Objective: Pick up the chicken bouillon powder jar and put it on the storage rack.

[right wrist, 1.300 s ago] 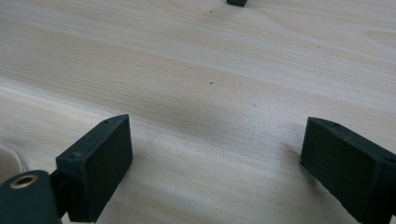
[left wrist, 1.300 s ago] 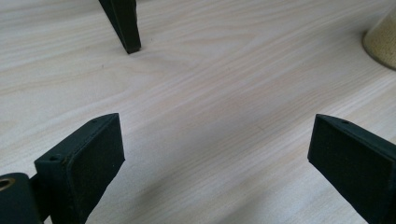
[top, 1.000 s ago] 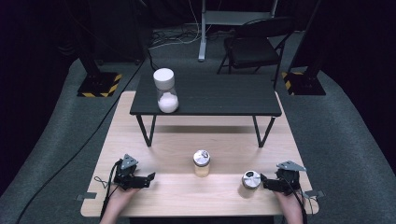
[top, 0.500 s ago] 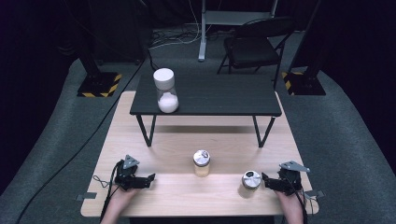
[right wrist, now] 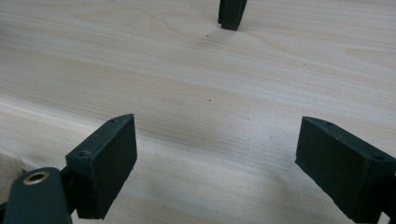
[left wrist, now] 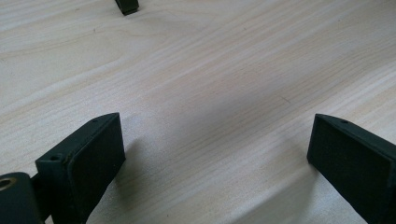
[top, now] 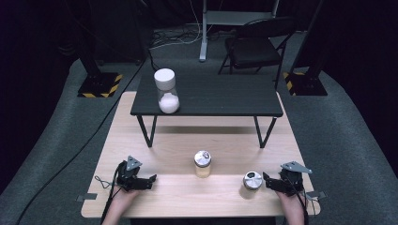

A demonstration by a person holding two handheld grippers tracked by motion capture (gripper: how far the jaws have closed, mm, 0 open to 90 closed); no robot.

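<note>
Jaws of right gripper (top: pixel 266 180) wide, lately closing a little, nothing between them; small jar (top: pixel 252 181) just beside on counter (top: pixel 187 197). Jaws of left gripper (top: pixel 151 180) wide, empty. Second jar (top: pixel 202 164) between grippers.

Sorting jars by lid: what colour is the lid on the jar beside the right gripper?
Silver lid, clearest in the high view.
</note>
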